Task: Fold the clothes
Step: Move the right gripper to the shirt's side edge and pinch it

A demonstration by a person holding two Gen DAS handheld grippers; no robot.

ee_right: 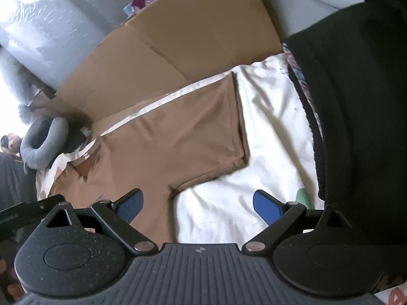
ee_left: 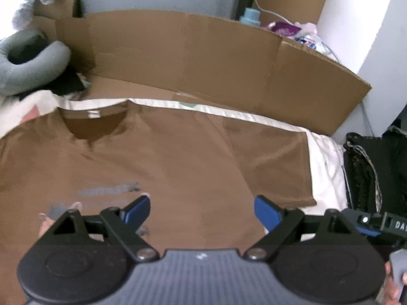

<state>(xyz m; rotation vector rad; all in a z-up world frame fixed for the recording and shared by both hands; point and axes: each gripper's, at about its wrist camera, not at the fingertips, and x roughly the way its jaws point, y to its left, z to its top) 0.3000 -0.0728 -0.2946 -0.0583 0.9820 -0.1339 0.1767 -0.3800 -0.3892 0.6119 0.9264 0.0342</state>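
Both hand-held grippers, left (ee_left: 202, 212) and right (ee_right: 198, 207), hang spread wide above the flat brown T-shirt (ee_left: 157, 157), gripping nothing.

Only the letters "DA" read on the black gripper part (ee_left: 395, 225); the shirt print (ee_left: 109, 190) is blurred.

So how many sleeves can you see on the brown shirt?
1. The brown cotton T-shirt lies flat on the white sheet, and its one visible short sleeve spreads toward the big black garment. The other sleeve is out of view.
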